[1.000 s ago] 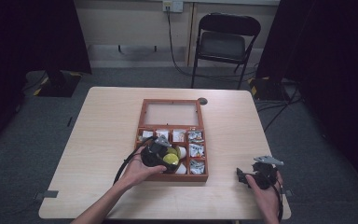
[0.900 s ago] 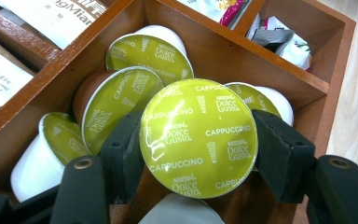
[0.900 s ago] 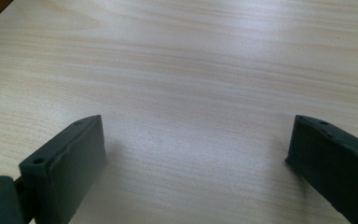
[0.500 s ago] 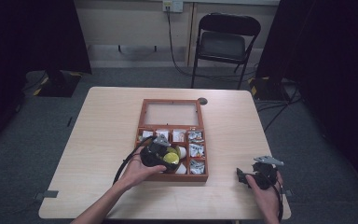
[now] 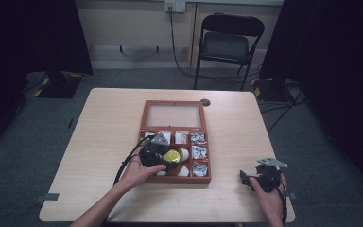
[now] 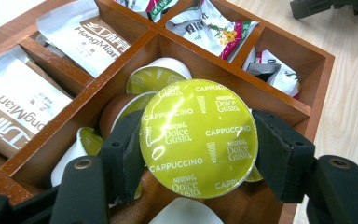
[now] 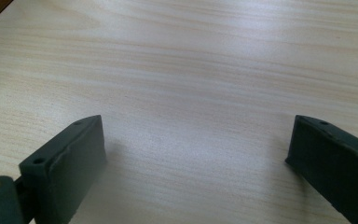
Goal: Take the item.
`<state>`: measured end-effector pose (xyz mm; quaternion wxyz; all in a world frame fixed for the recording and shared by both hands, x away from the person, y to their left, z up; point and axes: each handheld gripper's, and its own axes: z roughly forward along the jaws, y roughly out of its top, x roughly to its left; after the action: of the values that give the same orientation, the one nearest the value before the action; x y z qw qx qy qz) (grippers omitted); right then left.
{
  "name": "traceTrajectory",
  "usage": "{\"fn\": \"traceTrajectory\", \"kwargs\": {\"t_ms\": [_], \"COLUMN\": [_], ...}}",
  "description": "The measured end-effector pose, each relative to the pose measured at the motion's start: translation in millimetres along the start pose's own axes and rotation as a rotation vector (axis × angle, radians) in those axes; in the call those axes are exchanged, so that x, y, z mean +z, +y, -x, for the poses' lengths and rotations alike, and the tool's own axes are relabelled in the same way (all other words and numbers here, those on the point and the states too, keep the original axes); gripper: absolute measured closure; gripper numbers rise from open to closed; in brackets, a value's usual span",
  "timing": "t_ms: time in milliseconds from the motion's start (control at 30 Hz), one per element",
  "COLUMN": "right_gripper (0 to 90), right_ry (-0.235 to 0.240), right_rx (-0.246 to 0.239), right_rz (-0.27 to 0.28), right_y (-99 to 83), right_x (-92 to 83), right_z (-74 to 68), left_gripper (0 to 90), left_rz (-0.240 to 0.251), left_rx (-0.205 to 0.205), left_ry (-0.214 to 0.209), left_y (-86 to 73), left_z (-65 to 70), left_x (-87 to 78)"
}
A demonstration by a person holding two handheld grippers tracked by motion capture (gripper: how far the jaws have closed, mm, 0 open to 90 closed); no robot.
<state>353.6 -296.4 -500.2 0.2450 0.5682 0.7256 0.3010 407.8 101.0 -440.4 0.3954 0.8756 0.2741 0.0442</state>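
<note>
Light wood-grain table [image 5: 104,142], rounded corners, seen from above. Near its centre sits a reddish-brown wooden compartment box [image 5: 144,124] with its glass-paned lid [image 5: 175,115] laid open flat toward 12 o'clock.

Left gripper [image 6: 196,154]: over the box's lower-left compartments, held in the person's left hand [image 5: 139,171], whose forearm enters from 6 o'clock. Its jaws are closed on a round coffee capsule with a yellow-green foil lid printed "CAPPUCCINO" and "Dolce Gusto" [image 6: 198,137]; one black pad presses each side of the capsule's rim. In the high view the capsule [image 5: 172,155] shows as a yellow-green disc just at 3 o'clock of the gripper body. The capsule sits above a compartment holding more capsules of the same kind [image 6: 156,79], white bodies and green lids, lying tilted against one another.

White sachets lettered "HongMian" [image 6: 91,35] fill compartments at 10 to 11 o'clock in the left gripper view. Crumpled white packets with red and green print [image 6: 214,25] fill those at 12 to 2 o'clock.

Right gripper [image 7: 193,154]: at the table's 4 o'clock corner in the high view, well apart from the box, held in the right hand [image 5: 270,201]. Its jaws stand wide open over bare table top, nothing between them.

Behind the table at 12 o'clock, a dark folding chair [image 5: 229,40] on grey carpet.
</note>
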Motion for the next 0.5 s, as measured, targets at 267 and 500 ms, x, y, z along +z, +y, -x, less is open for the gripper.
{"fn": "traceTrajectory", "kwargs": {"t_ms": [267,500], "right_gripper": [3.4,3.4], "right_ry": [0.000,0.000], "right_rx": [0.000,-0.001], "right_rz": [0.000,0.000], "right_y": [0.0,0.0], "right_x": [0.0,0.0], "right_z": [0.0,0.1], "left_gripper": [38.2,38.2], "left_rz": [0.036,0.061], "left_rx": [0.000,-0.009], "left_ry": [-0.019,-0.021], "left_y": [0.3,1.1], "left_z": [-2.1,-3.5], "left_x": [-8.5,-13.5]}}
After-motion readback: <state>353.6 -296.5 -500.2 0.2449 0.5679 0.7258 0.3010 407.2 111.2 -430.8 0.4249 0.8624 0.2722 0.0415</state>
